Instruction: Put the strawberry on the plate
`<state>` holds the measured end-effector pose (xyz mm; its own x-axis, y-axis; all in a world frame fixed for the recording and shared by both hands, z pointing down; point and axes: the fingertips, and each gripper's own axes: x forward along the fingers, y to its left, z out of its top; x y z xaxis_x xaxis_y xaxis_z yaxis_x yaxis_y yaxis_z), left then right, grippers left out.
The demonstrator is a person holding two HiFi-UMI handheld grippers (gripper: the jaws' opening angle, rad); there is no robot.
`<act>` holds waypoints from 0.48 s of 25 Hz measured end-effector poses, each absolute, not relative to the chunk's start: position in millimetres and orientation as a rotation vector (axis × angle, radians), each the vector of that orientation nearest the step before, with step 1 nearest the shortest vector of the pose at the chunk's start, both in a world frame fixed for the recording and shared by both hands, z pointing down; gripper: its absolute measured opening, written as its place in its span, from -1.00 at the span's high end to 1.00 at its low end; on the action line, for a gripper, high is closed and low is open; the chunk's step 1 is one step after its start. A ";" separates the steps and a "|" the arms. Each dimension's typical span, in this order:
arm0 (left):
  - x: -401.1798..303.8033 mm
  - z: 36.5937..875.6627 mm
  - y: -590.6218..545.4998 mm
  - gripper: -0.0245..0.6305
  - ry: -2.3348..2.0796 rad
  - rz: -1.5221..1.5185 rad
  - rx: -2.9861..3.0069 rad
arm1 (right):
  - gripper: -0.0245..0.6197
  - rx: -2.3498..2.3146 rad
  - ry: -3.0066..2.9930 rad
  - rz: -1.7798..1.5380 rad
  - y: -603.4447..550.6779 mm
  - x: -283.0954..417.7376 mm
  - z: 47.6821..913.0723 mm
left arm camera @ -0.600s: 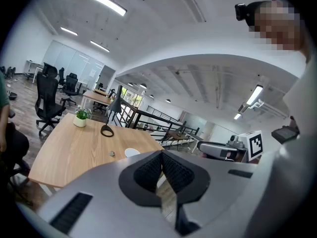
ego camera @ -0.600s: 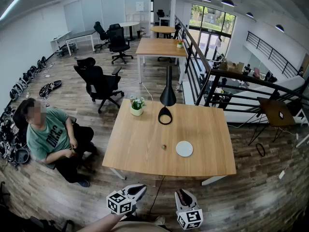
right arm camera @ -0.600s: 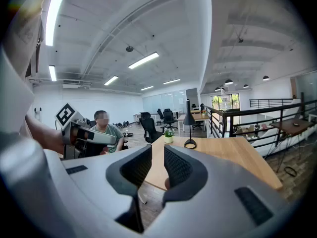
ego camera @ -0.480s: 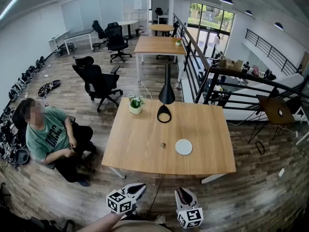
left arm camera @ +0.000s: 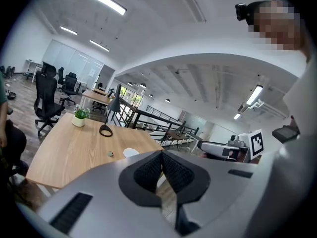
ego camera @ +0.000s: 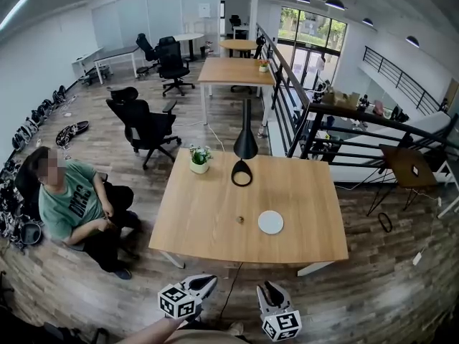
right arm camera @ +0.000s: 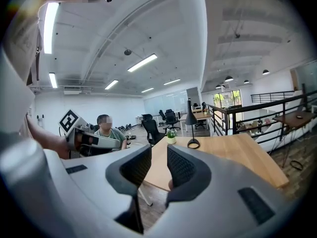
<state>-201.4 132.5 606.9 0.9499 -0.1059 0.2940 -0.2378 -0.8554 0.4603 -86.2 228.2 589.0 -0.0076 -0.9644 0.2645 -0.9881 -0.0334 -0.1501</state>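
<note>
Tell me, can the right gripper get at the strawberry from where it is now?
Probably not yet. The right gripper hangs short of the table, and the strawberry lies well in from the near edge. Nothing stands between them, so a straight move forward should reach it.

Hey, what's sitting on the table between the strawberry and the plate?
Nothing. In the head view, only bare wooden tabletop separates the strawberry from the plate, which lies to its right.

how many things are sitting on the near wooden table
4: a potted plant near the far left corner, a black lamp right of it, a small strawberry mid-table, and a white plate just right of that. Nothing looks hidden.
</note>
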 end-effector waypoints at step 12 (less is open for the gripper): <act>-195.3 599.2 143.8 0.91 -0.298 0.328 2.603 | 0.66 2.178 -2.080 0.448 247.7 -61.0 587.7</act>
